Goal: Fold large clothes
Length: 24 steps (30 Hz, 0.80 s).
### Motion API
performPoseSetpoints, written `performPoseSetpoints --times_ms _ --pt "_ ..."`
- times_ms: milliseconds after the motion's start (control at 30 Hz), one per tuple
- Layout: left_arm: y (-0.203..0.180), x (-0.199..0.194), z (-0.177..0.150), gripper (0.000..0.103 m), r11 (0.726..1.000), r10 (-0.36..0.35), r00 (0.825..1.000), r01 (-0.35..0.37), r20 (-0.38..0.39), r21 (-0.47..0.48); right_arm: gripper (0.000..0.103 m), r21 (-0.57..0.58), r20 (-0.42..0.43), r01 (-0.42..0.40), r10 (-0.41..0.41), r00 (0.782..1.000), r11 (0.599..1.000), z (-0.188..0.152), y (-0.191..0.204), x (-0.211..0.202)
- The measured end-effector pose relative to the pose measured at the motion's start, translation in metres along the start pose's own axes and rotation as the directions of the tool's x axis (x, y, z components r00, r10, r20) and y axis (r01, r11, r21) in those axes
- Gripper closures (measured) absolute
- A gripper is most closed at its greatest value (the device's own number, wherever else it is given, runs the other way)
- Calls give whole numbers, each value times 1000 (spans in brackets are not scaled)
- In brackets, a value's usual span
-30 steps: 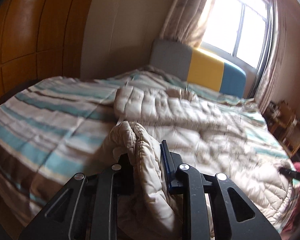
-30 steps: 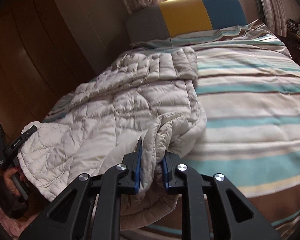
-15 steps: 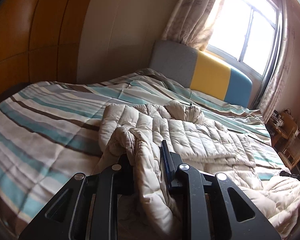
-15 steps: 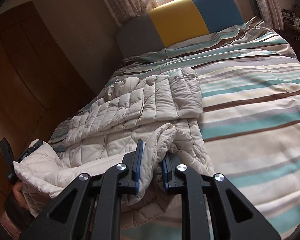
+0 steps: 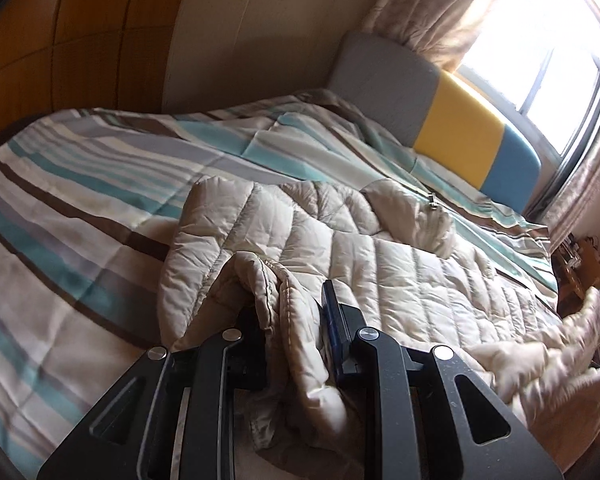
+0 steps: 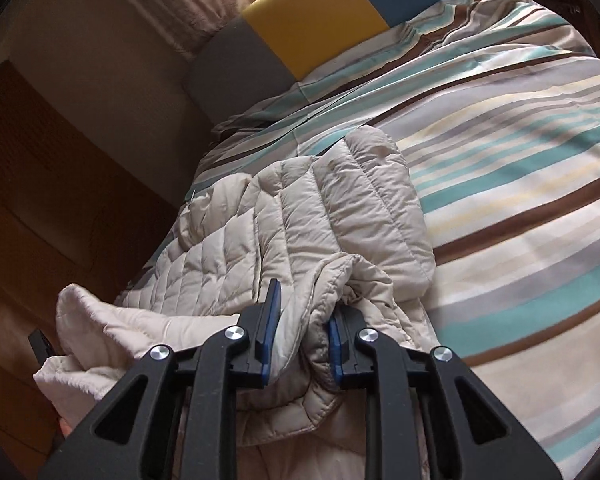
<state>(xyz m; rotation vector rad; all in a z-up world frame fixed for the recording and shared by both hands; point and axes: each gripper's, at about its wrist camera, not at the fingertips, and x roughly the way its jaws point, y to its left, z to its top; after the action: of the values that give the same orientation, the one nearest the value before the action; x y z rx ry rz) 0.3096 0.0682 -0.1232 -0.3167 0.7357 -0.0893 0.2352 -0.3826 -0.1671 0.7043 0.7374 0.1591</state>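
A beige quilted jacket (image 5: 380, 264) lies across the striped bed (image 5: 80, 184), its lower part doubled up over the rest. My left gripper (image 5: 290, 304) is shut on a bunched hem edge of the jacket, the fabric squeezed between the pads. In the right wrist view the jacket (image 6: 332, 208) runs toward the headboard. My right gripper (image 6: 304, 308) has its jaws opening, with a thick fold of hem still filling the gap and touching both blue pads. At the lower left of that view, the left gripper (image 6: 40, 344) holds the jacket's other corner.
The grey, yellow and blue headboard (image 5: 456, 128) stands at the far end under a bright window (image 5: 540, 60) with curtains. A wooden wardrobe (image 5: 60, 40) runs along the left side. A small wooden stand (image 5: 580, 272) sits right of the bed. Striped bedding (image 6: 520, 160) lies beside the jacket.
Both grippers have carried the jacket's hem forward toward the headboard, laying the lower part over the upper. The gap between the right gripper's pads has widened a little.
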Motion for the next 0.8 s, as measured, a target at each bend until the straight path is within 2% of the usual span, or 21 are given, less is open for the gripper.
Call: performPoseSetpoints --times_ms 67,167,233,300,400,500,533,567,600,633,700,800 --pt "3 5 2 76 1000 -6 1000 6 -5 -17 76 -1 20 -19 19 1000 1000 3 0 4" --pt "12 8 6 64 997 -27 1000 27 0 -67 60 -9 62 -44 44 997 999 7 -2 9" --pt "21 5 9 52 992 -50 998 52 24 -117 35 -12 119 -49 50 992 999 9 -3 8" --pt "30 0 10 37 984 -61 996 70 61 -161 28 -35 177 -51 56 983 998 9 -3 0" --pt "37 -10 11 24 981 -60 992 79 110 -177 21 -89 200 -39 56 978 995 7 -2 -6" --pt "43 -22 11 24 983 -66 985 92 162 -162 15 -127 232 -6 36 972 992 2 -4 -18" --pt "44 -26 9 23 984 -56 982 85 178 -159 8 -128 252 16 17 968 992 0 -6 -23" --pt "46 -29 8 9 986 -20 981 52 195 -160 4 -125 276 47 -11 961 991 -3 -7 -28" --pt "51 -38 6 3 985 48 972 -8 231 -170 2 -121 306 62 -22 952 991 -6 -11 -34" --pt "56 -42 4 3 983 65 966 -19 252 -180 2 -121 314 54 -14 949 991 -7 -15 -38" --pt "69 -46 1 3 978 39 965 16 259 -207 2 -112 271 96 -63 961 989 -8 -23 -34" --pt "81 -36 -4 3 976 -25 984 62 174 -209 2 -92 166 91 -75 983 992 -8 -35 -17"
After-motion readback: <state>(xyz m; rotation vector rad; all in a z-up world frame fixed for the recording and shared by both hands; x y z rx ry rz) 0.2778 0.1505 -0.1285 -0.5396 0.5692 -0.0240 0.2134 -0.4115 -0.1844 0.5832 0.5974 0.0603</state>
